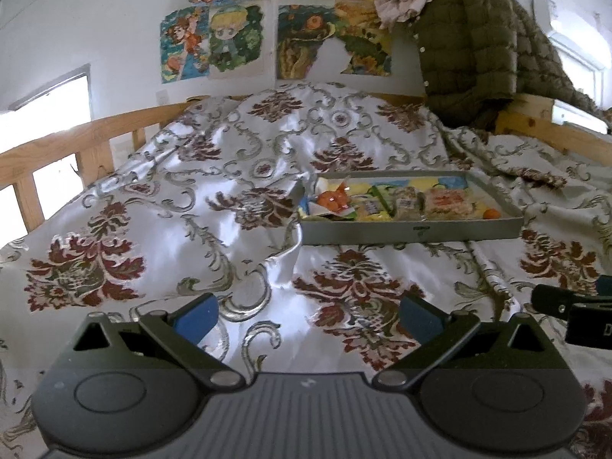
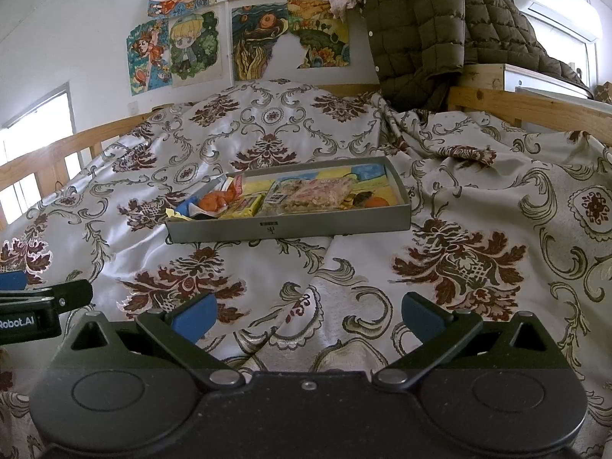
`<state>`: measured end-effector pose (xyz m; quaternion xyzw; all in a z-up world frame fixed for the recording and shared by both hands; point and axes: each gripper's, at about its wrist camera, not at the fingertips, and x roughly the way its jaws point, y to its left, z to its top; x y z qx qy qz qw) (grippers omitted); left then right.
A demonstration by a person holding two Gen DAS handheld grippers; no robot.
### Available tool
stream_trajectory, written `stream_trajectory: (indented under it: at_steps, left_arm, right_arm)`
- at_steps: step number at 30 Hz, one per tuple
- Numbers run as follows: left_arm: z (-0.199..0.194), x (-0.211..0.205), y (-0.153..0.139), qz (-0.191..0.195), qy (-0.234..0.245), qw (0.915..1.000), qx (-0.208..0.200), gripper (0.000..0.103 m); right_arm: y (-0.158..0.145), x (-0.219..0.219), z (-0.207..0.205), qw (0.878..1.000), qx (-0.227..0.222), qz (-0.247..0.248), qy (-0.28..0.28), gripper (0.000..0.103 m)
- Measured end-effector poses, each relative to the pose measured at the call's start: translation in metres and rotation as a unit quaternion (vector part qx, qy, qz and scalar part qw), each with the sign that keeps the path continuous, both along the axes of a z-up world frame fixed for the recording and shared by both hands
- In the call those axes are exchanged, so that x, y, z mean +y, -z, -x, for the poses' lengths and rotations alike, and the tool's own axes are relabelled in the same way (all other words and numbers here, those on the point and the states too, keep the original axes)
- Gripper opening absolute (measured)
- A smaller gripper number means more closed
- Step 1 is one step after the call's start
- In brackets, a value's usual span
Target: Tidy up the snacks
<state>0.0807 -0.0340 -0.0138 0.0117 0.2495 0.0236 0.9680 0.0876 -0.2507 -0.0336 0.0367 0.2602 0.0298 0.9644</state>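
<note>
Snack wrappers in the grey tray (image 2: 290, 225) overlap, so labels are unreadable. Tray sits mid-frame on the bedspread (image 2: 478, 199), long axis left-right. Left gripper (image 1: 308, 317) and right gripper (image 2: 306, 315) both have jaws wide apart, empty.

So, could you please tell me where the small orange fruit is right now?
The small orange fruit lies inside the grey tray at its right end, just right of the clear-wrapped snack bar, in both wrist views.

— What's ahead of the left gripper (image 1: 308, 315)?
— A grey tray (image 1: 411, 231) on the patterned bedspread (image 1: 191, 206), well apart, snacks (image 1: 386, 201) inside.
— And the gripper?
— Spread wide, empty. A green jacket (image 1: 470, 46) hangs behind.
</note>
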Motion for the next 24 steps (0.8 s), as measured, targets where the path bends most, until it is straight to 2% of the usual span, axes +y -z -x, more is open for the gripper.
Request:
stream_trajectory:
  at_steps: [13, 24]
  left_arm:
    - [0.0021, -0.0053, -0.0026, -0.023, 0.013, 0.9996, -0.003, 0.103]
    - [0.0011, -0.0031, -0.0033, -0.02, 0.01, 0.9998, 0.003, 0.103]
  right_arm:
    - [0.0, 0.0002, -0.0002, 1.0, 0.0, 0.0, 0.0, 0.102]
    - [-0.0001, 0.0005, -0.0001, 1.0, 0.001, 0.001, 0.0, 0.102]
